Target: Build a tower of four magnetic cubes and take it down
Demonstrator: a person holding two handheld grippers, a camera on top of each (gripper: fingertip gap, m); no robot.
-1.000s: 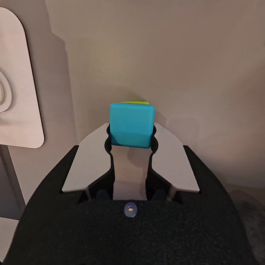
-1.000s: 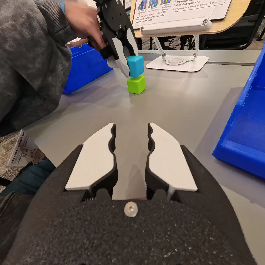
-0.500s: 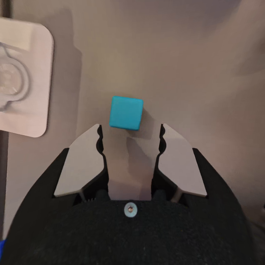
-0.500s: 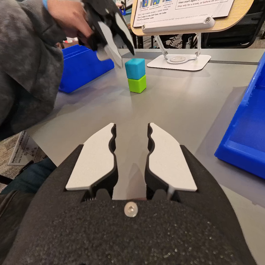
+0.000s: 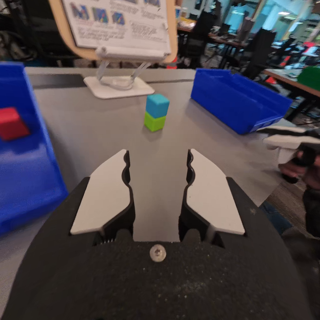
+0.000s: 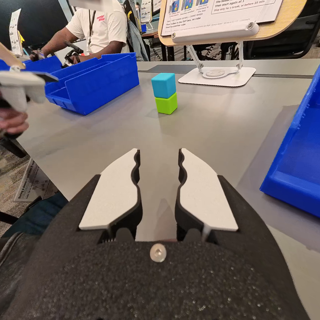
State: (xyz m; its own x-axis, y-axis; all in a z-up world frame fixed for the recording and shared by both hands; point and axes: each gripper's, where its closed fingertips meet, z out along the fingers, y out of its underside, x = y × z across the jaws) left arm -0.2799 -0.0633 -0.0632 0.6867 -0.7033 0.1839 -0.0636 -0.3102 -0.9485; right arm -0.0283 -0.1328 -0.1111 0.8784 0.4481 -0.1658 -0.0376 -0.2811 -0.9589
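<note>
Standing well ahead of both spread, empty tools [image 5: 157,152] [image 6: 159,151], teal cube [image 6: 163,84] atop green cube [image 6: 166,103]

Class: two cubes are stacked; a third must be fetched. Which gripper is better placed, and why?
Probably the left gripper: open, empty, with the red cube in the blue bin beside it. The right gripper shows no spare cube.

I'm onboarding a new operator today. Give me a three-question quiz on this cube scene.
1. True or false: the teal cube sits on the green cube.
2. How many cubes are stacked now?
3. Where is the red cube: A) on the table, B) in the blue bin, C) in the left tongs?

Key: 1 true; 2 two; 3 B.
</note>
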